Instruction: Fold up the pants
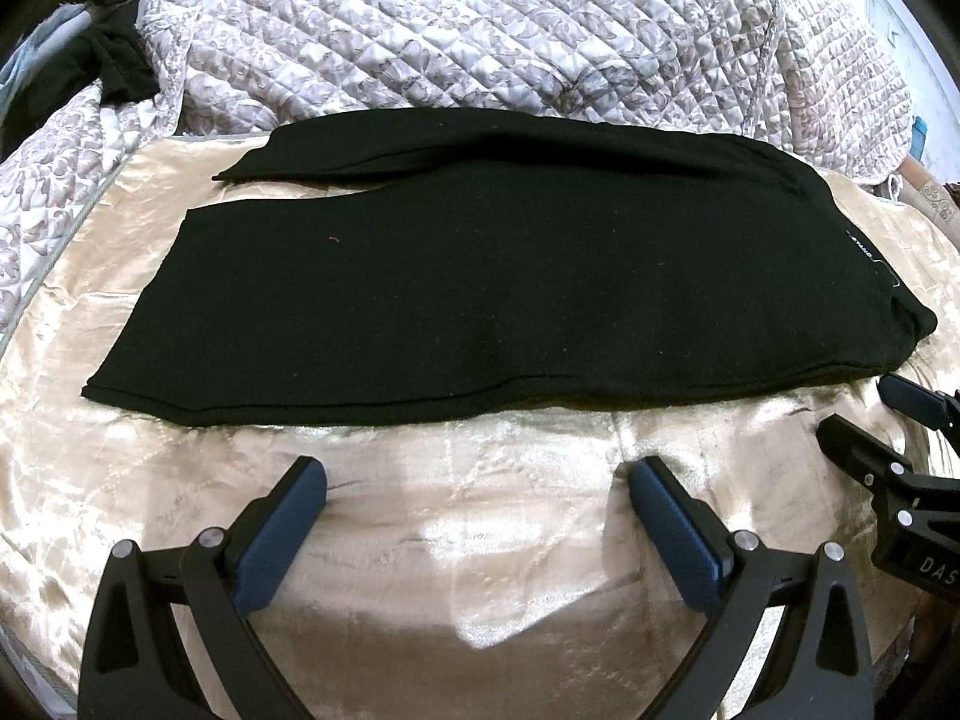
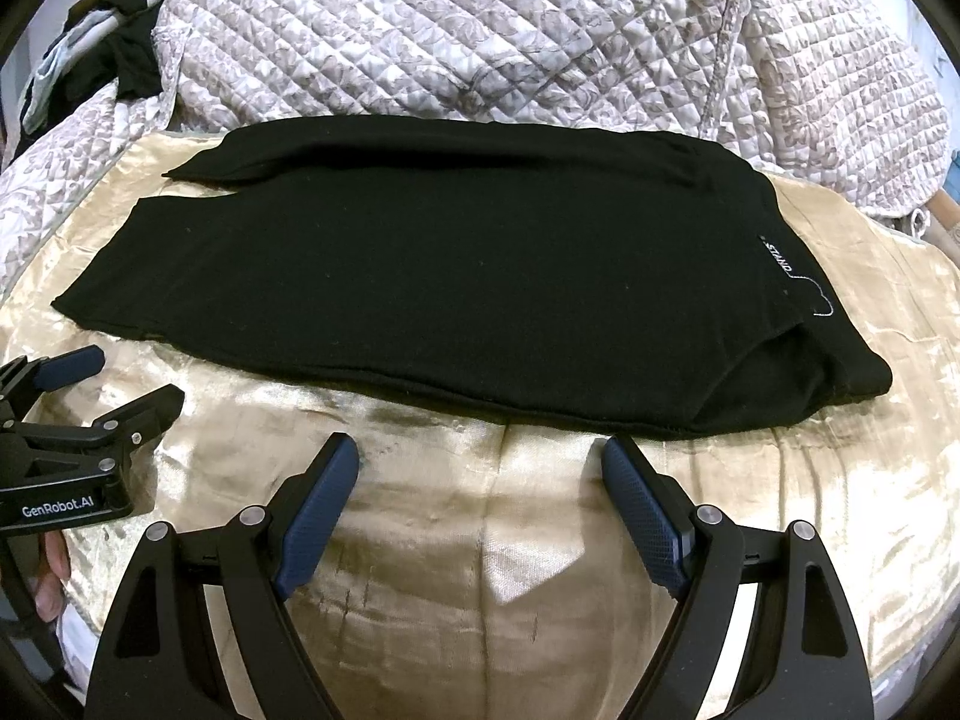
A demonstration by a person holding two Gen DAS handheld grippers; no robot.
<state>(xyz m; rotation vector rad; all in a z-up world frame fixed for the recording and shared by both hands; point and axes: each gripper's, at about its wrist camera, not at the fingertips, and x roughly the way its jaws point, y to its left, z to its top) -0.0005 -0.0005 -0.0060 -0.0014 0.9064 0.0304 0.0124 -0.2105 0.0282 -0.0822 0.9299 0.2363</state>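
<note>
Black pants (image 1: 492,276) lie flat across a shiny beige bedspread (image 1: 468,516), legs to the left, waistband with a small label (image 1: 864,253) to the right. They also show in the right wrist view (image 2: 432,276). My left gripper (image 1: 477,480) is open and empty, hovering just short of the pants' near edge. My right gripper (image 2: 480,459) is open and empty, near the same edge closer to the waistband (image 2: 798,276). Each gripper appears at the side of the other's view: right (image 1: 864,414), left (image 2: 126,378).
A quilted grey-white floral blanket (image 1: 480,30) is bunched behind the pants. Dark clothing (image 1: 114,72) lies at the far left. The beige bedspread (image 2: 498,570) reaches toward me below the grippers.
</note>
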